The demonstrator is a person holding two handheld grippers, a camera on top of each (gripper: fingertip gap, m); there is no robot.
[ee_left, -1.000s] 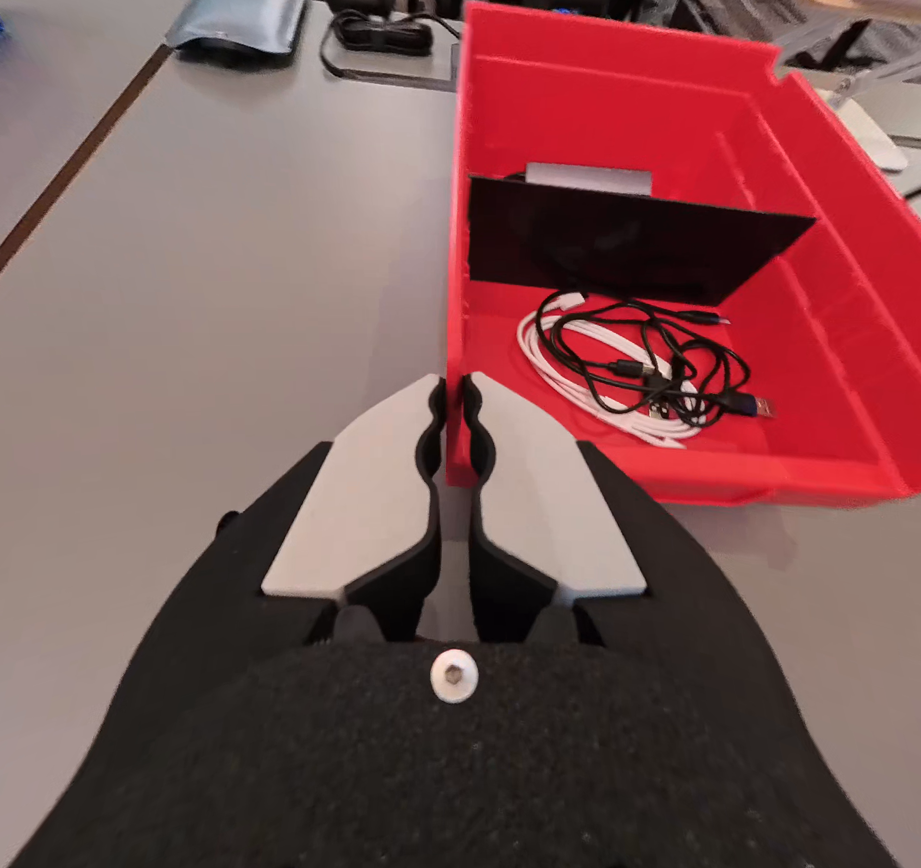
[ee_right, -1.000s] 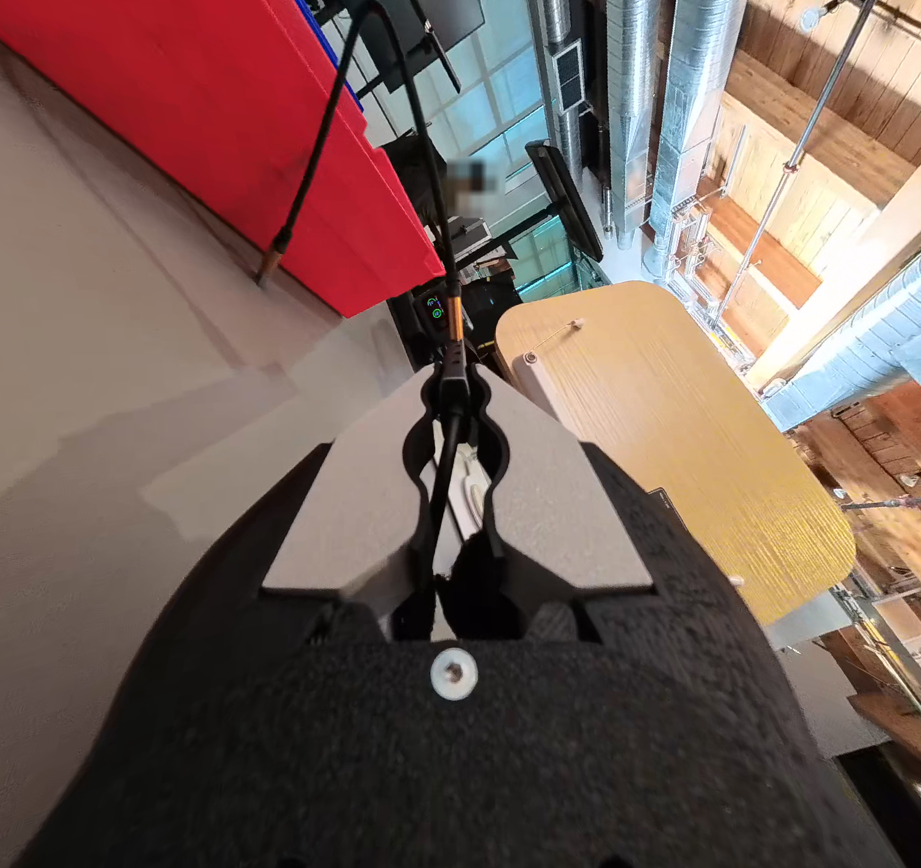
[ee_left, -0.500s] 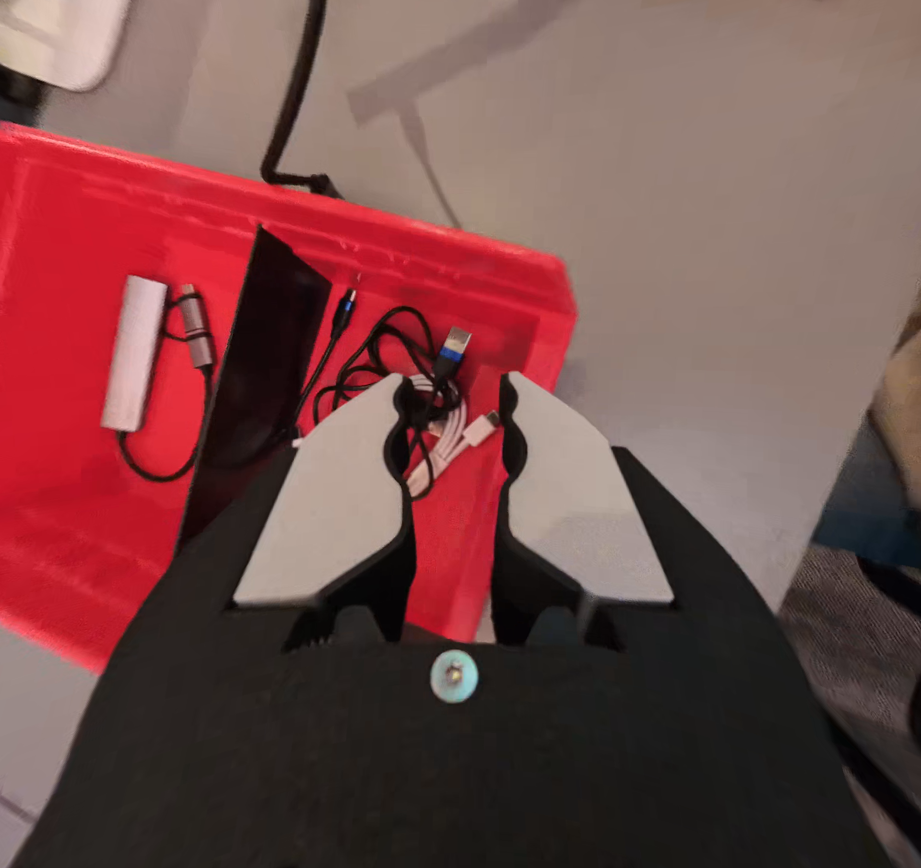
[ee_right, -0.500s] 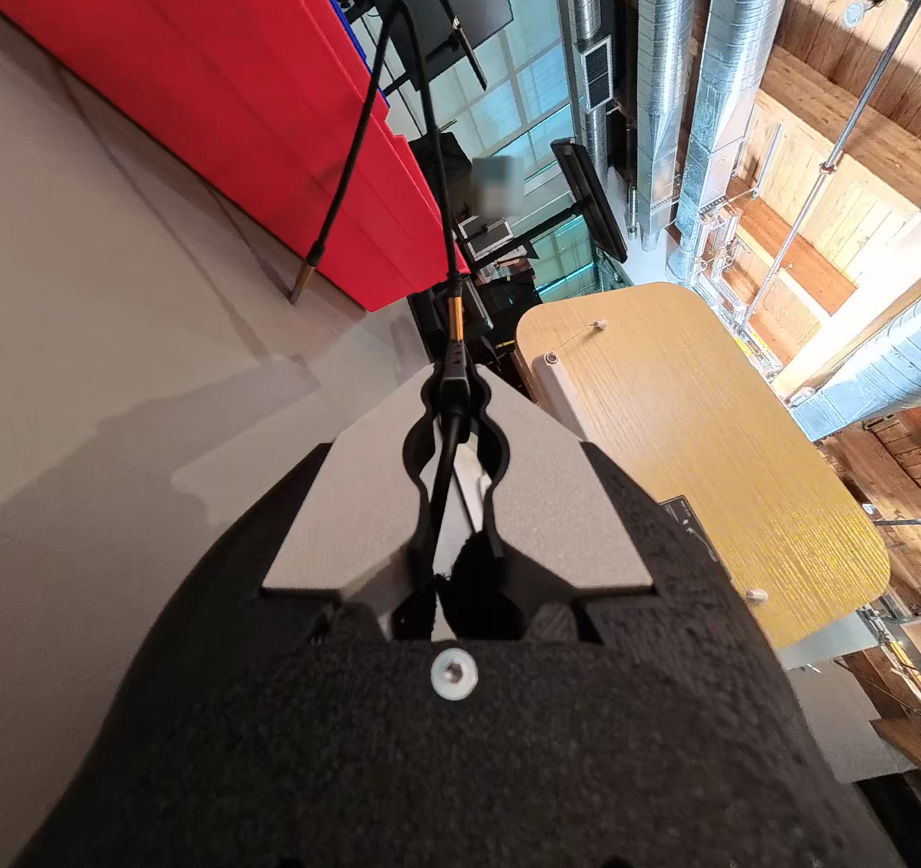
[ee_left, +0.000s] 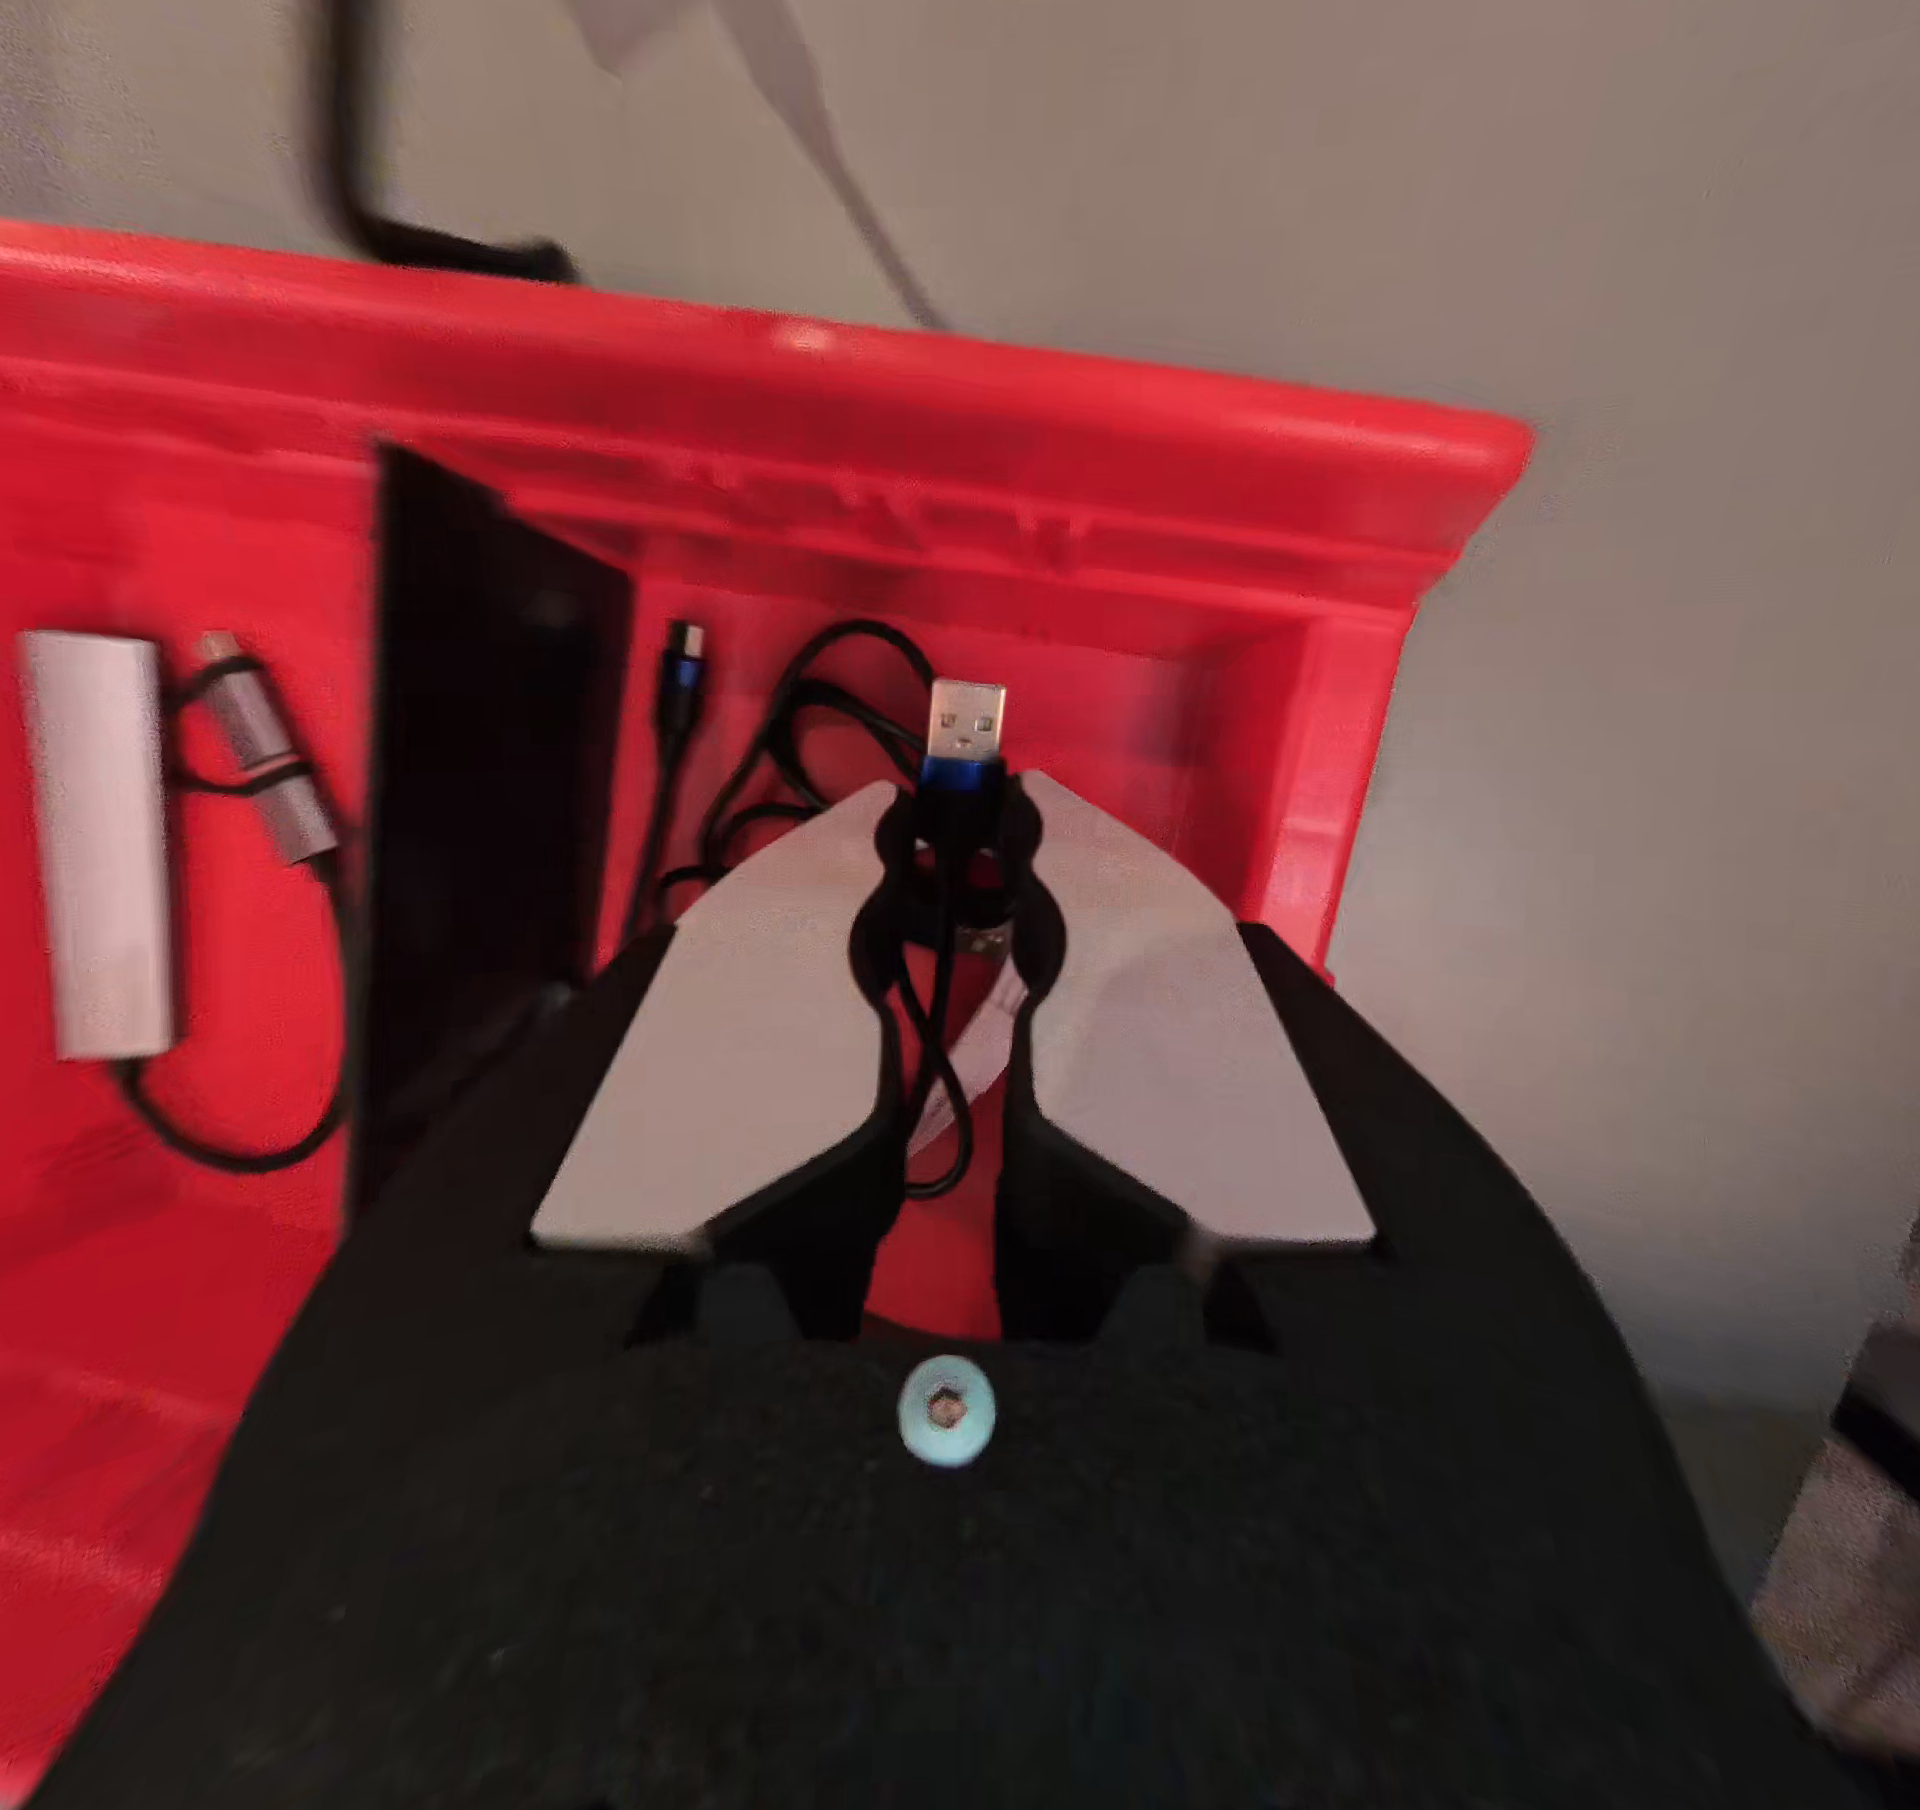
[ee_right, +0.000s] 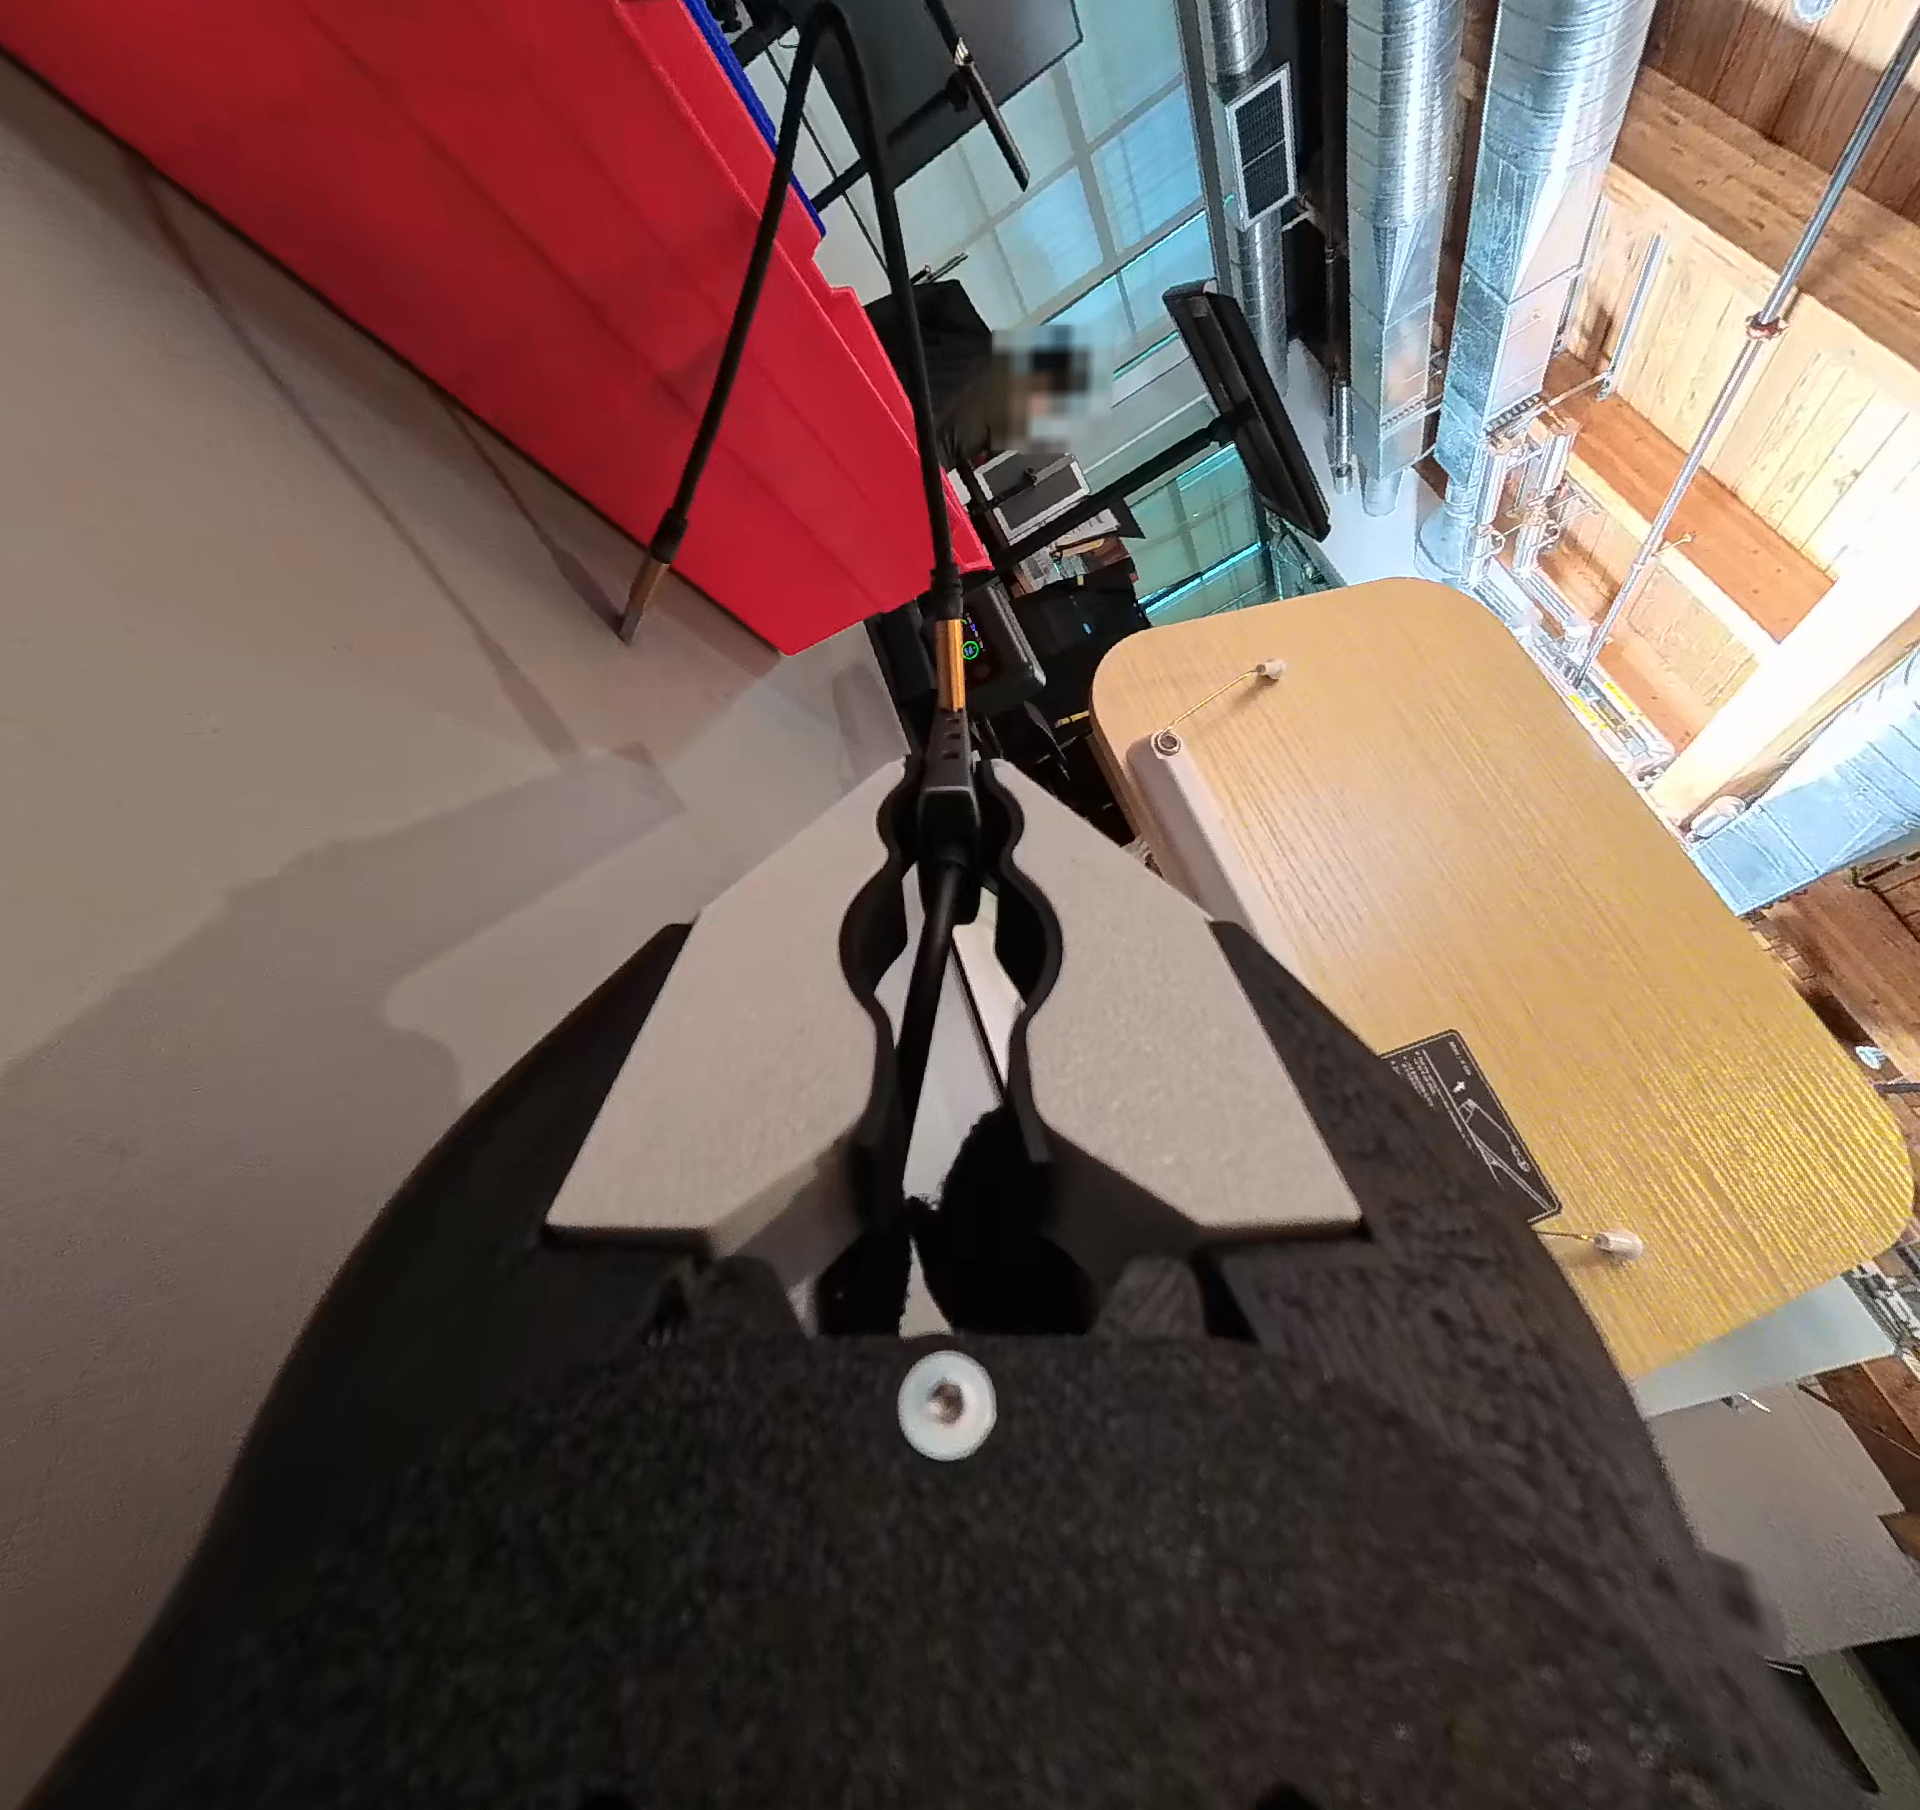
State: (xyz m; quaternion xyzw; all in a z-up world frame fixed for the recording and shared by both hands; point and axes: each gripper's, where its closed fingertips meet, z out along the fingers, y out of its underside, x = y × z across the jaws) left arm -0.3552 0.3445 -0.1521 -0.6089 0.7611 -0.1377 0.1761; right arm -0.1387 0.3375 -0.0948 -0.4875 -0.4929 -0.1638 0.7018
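Observation:
In the left wrist view my left gripper (ee_left: 961, 794) is down inside a red bin (ee_left: 831, 378) and shut on the blue-collared USB plug (ee_left: 968, 721) of a tangled black cable (ee_left: 790, 721). A white cable (ee_left: 977, 1043) lies under the fingers. In the right wrist view my right gripper (ee_right: 948, 784) is shut on the connector of a thin black cable (ee_right: 800, 129). That cable arcs up and hangs down to a gold-tipped plug (ee_right: 649, 586) beside the red bin's outer wall (ee_right: 416, 202).
A black divider (ee_left: 488, 773) splits the bin; left of it lie a silver hub (ee_left: 99, 846) and its grey adapter (ee_left: 270, 752). The bin stands on a grey tabletop (ee_left: 1351, 150). A light wooden table (ee_right: 1455, 929) shows at the right of the right wrist view. The gap from one gripper's tips to the other's is roughly 25 cm.
My left gripper swung from beside the bin to above it, opened over the cables, then lowered and closed on the USB plug. My right gripper holds its cable almost unmoved.

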